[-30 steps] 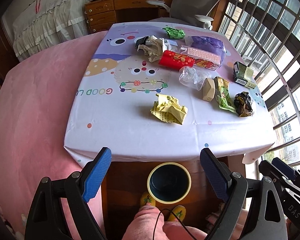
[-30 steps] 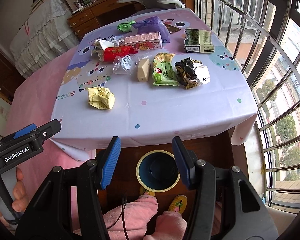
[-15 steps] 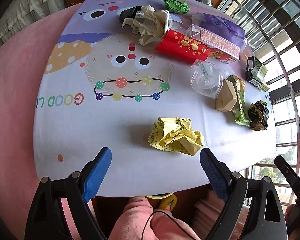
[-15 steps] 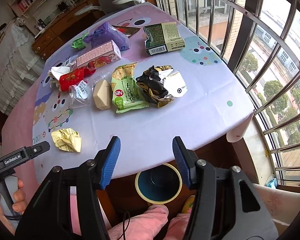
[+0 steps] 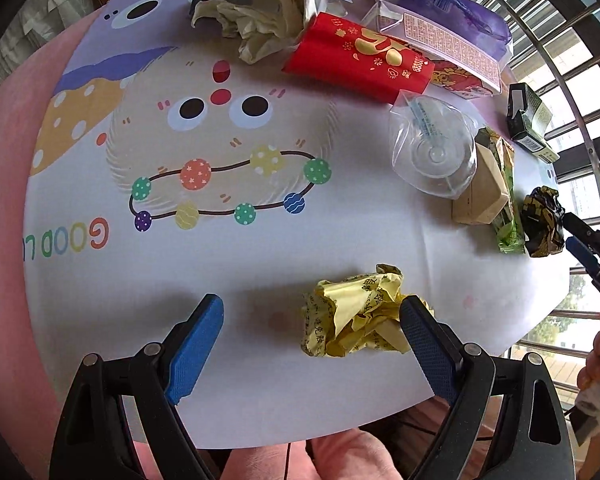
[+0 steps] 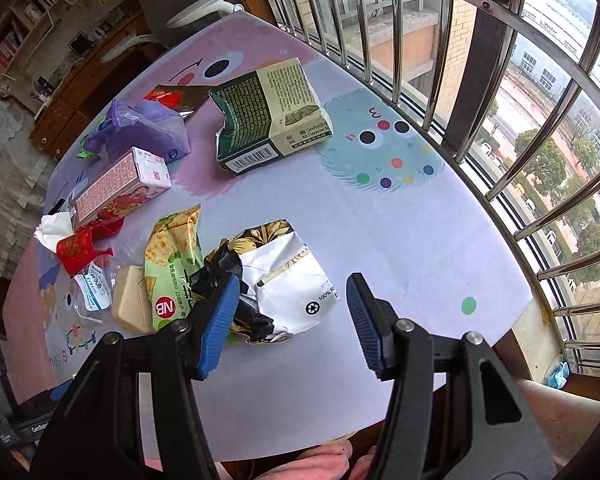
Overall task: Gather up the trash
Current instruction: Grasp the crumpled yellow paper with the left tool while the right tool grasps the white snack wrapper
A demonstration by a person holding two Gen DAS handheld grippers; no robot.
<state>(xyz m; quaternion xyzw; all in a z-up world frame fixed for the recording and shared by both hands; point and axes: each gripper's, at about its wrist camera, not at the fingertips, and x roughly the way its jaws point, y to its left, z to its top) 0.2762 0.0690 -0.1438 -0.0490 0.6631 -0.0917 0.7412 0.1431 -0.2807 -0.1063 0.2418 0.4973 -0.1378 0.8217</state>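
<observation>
At the bottom of the left wrist view, the left gripper (image 5: 312,344) stands with its blue pads spread wide over the cartoon-printed tablecloth (image 5: 220,248). A crumpled yellow wrapper (image 5: 354,316), printed with dark characters, lies low and right of centre, against the right-hand pad and well clear of the left one; nothing is pinched. Higher up the frame lie a red packet with gold print (image 5: 360,60), a wad of cream paper (image 5: 260,20), a pink patterned box (image 5: 440,44), a clear plastic bag (image 5: 432,152), a tan wedge (image 5: 480,192) and a green snack wrapper (image 5: 508,208). At the right edge sits a crumpled black-and-gold wrapper (image 5: 542,222), with the tip of the other gripper just beside it.

In the lower half of the right wrist view, the right gripper (image 6: 292,316) is likewise spread and holds nothing. That black-and-gold wrapper (image 6: 276,276) shows its white inner side here; it lies between the pads, nearer the left-hand one. This view alone shows a torn dark green carton (image 6: 268,116) at upper centre, a purple bag (image 6: 148,128) at upper left, and window bars (image 6: 500,80) on the right. The yellow wrapper is out of frame.
</observation>
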